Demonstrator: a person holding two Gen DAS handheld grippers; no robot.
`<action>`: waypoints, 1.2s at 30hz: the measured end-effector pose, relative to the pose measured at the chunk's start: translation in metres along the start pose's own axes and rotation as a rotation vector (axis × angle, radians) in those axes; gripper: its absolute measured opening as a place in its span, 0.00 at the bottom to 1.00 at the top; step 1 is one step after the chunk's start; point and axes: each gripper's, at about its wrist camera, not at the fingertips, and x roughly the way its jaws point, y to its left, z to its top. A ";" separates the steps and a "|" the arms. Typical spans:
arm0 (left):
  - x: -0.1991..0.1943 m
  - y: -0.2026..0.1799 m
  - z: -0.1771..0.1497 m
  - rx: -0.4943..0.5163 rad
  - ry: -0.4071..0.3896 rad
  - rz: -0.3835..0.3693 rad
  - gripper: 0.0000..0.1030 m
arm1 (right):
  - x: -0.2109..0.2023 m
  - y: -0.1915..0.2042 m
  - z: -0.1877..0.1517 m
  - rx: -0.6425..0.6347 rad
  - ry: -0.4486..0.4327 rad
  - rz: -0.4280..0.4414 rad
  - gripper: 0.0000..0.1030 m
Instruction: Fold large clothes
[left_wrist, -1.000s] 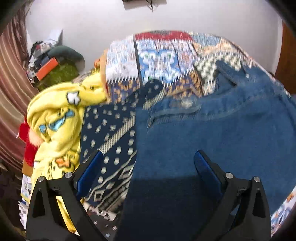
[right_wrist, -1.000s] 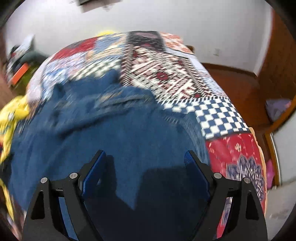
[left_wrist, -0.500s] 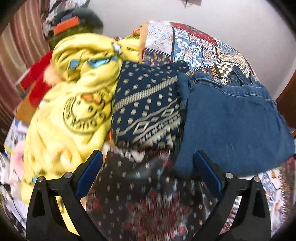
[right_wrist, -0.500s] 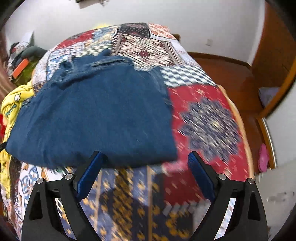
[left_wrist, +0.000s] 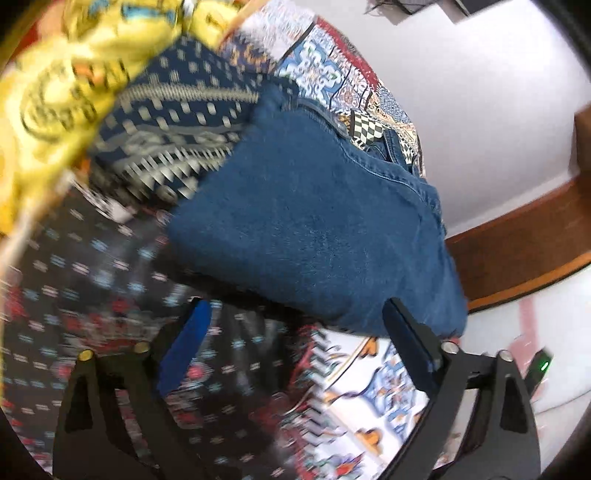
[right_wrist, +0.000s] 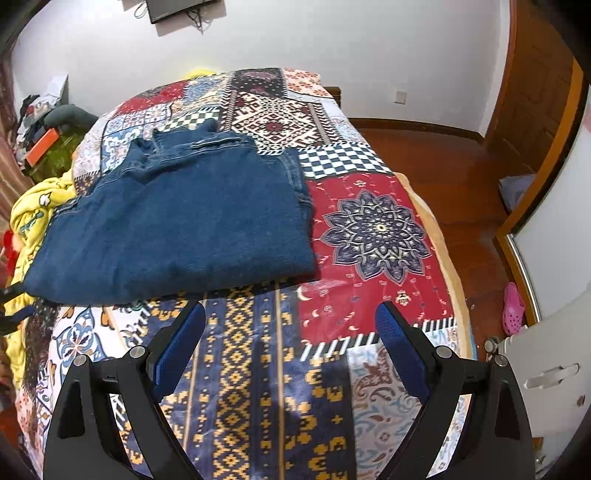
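Folding looks nearly finished: the denim garment (right_wrist: 173, 229) lies as a flat rectangle on the patchwork bedspread (right_wrist: 373, 229), its near edge just beyond both tools; doing this step well means letting the bundle lie undisturbed, or pressing its edges square, before reaching for the navy patterned cloth (left_wrist: 173, 122) and yellow blanket (left_wrist: 48, 92) piled beside it. The right gripper (right_wrist: 290, 317) hovers tilted downward over bare bedspread, jaws wide, holding nothing; the left gripper (left_wrist: 295, 314) is rolled sideways, angled down at the denim's near corner, jaws closing yet gripping nothing.
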 end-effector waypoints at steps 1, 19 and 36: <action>0.008 0.002 0.002 -0.032 0.010 -0.033 0.84 | 0.001 0.003 -0.001 -0.006 0.002 0.004 0.89; 0.015 -0.057 0.029 0.088 -0.115 0.084 0.33 | 0.010 0.047 -0.005 -0.050 0.043 0.074 0.89; -0.111 -0.101 0.023 0.402 -0.414 0.241 0.31 | 0.028 0.191 0.031 -0.220 0.071 0.324 0.89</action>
